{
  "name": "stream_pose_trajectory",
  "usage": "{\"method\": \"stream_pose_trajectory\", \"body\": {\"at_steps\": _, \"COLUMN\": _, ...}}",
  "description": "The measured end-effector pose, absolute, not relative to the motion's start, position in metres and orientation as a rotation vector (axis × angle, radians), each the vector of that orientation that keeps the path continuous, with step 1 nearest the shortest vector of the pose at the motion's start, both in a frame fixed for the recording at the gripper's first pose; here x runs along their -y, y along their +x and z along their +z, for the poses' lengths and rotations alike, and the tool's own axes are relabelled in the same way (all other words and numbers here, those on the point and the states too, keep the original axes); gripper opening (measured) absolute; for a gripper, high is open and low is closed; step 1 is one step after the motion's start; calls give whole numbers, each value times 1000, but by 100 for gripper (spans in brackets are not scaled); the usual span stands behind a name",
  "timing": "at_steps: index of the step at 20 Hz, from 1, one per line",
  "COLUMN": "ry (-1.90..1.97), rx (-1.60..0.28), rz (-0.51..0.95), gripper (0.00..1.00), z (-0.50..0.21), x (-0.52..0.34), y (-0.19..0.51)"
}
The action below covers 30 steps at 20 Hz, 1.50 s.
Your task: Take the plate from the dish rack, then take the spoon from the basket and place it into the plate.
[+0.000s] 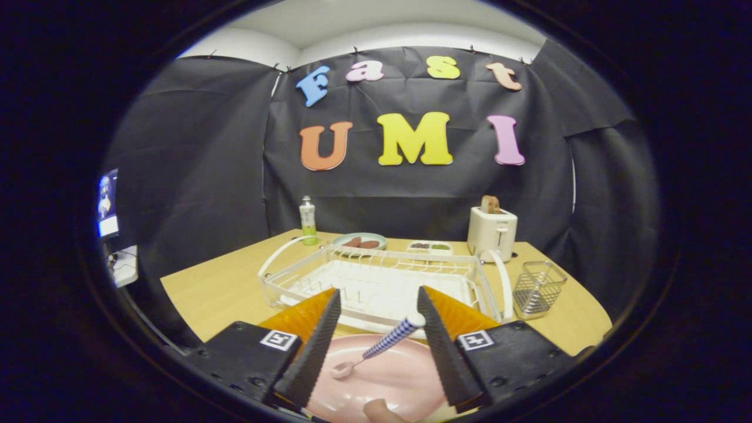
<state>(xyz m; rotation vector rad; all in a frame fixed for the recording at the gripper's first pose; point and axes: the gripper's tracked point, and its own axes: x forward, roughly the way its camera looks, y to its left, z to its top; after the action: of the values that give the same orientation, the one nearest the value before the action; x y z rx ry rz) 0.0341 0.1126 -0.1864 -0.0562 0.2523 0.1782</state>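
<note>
- Spoon with a pink bowl and blue-checked handle lying in the round pink plate, bowl down left, handle tip touching the right finger.
- Gripper spread wide over the plate, squeezing nothing.
- White wire dish rack just beyond the fingers, on the wooden table.
- Green-capped bottle behind the rack's left corner.
- White toaster far right.
- Small metal mesh basket beside the rack's right end.
</note>
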Motion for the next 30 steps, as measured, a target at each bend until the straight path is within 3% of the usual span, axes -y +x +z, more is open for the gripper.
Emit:
{"method": "stream_pose_trajectory", "body": {"at_steps": 1, "ry": -32, "rx": -246, "rz": 165, "gripper": 100, "z": -182, "x": -107, "y": 30}}
{"method": "stream_pose_trajectory", "body": {"at_steps": 15, "ry": 44, "rx": -136, "rz": -87, "gripper": 100, "z": -112, "x": 3, "y": -1}}
{"method": "stream_pose_trajectory", "body": {"at_steps": 30, "ry": 1, "rx": -144, "rz": -131, "gripper": 100, "z": -105, "x": 38, "y": -27}}
